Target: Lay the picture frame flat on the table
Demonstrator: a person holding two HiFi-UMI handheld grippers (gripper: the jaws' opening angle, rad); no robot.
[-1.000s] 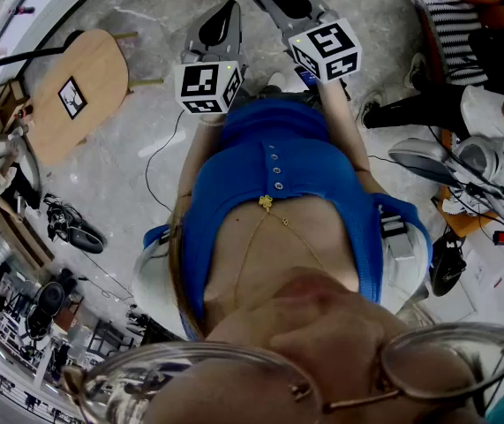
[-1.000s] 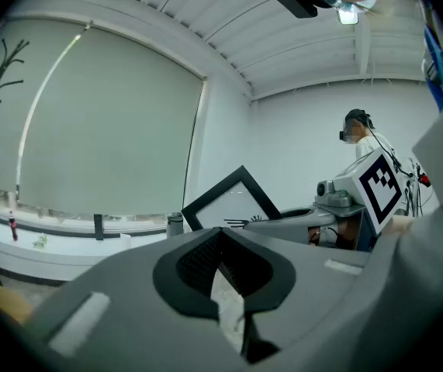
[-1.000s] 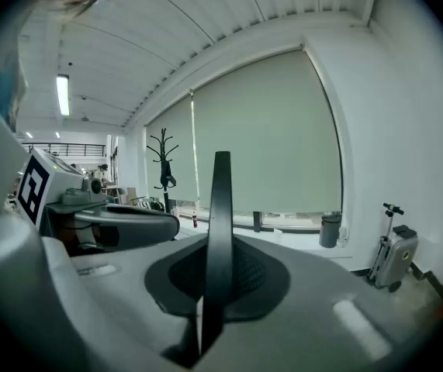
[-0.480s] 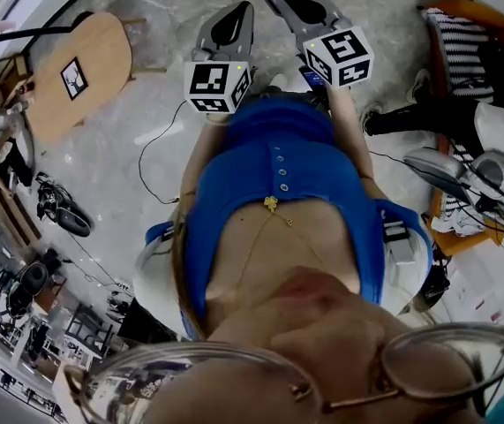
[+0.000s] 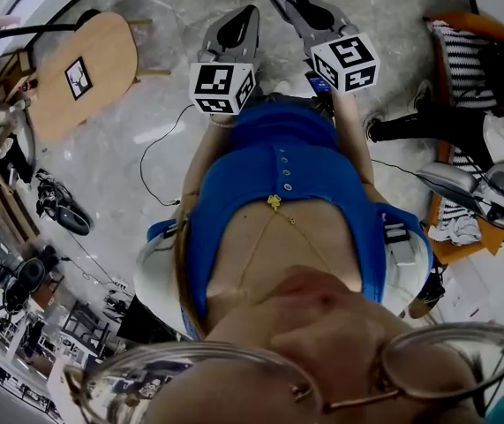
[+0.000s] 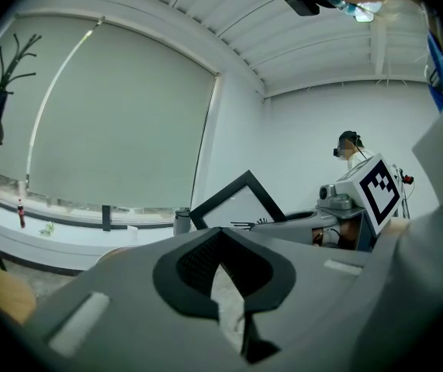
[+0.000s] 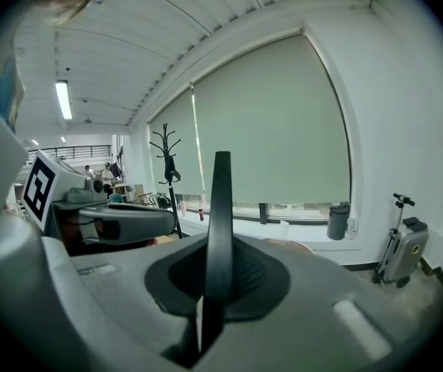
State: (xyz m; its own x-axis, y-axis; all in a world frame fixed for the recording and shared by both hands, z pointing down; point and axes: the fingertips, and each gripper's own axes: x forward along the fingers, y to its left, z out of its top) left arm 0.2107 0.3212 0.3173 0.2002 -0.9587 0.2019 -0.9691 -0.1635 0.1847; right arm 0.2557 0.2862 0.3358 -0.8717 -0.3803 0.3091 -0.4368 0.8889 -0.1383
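Black moulding, white inner panel: the picture frame [image 6: 233,201] is in the air ahead of the person, clamped in the right gripper [image 7: 209,301], whose fingers are closed on its edge.

Right gripper view: frame seen edge-on, a thin dark blade rising straight up out of the fingers. Its plane is upright, not flat.

Left gripper view: the frame's face is turned toward the left gripper [image 6: 225,285]. One corner points up and the two top edges slope down on either side, diamond-wise. The lower half is hidden behind the gripper body, so the long axis cannot be told.

Left fingers: narrow gap, nothing in it.

Head view: both grippers are side by side, near each other, over the grey marbled floor [image 5: 172,140]. The wooden worktop [image 5: 106,47] sits well apart to the left, with a small black-edged picture [image 5: 78,77] on it.
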